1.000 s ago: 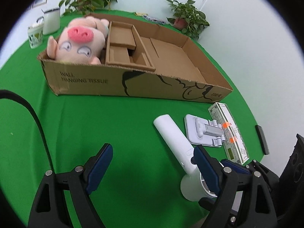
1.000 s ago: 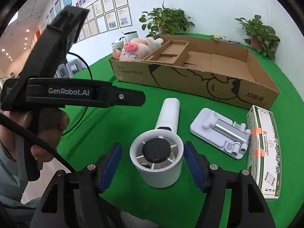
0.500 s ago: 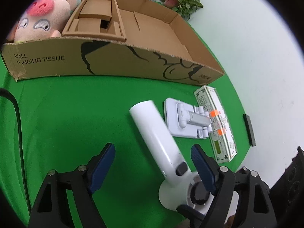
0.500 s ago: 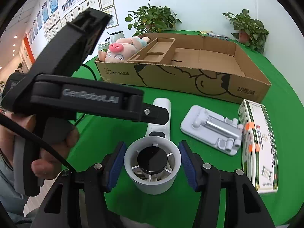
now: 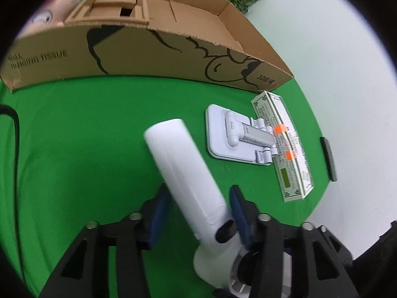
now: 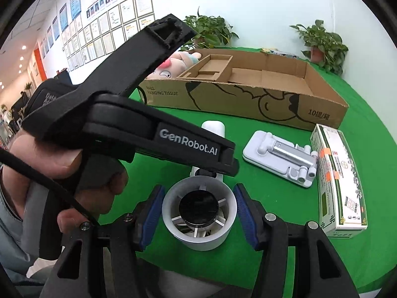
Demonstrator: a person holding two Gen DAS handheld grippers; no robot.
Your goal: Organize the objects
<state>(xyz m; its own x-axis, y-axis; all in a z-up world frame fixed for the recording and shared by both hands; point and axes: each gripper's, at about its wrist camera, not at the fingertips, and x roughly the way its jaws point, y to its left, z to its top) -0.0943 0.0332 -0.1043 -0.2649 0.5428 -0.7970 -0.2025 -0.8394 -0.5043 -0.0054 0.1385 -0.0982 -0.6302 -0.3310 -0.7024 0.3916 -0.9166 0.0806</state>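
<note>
Pick-up step: left gripper (image 5: 198, 213), jaws just closing, narrow around fan (image 5: 184, 171) handle; right gripper (image 6: 198, 211) half-open beside its head, contact unclear; next, lift into cardboard box (image 5: 153, 49).

On green table: 1 cardboard box (image 6: 248, 104), 1 plush pig (image 6: 171, 64), 1 handheld fan (image 6: 199, 213), 1 phone stand (image 6: 278, 156), 1 carton (image 6: 340, 181), 2 plants (image 6: 211, 29).

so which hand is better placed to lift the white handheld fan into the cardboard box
Left, probably: the left gripper straddles the white handheld fan at its handle, jaws just closing. The right gripper only brackets its round head.
</note>
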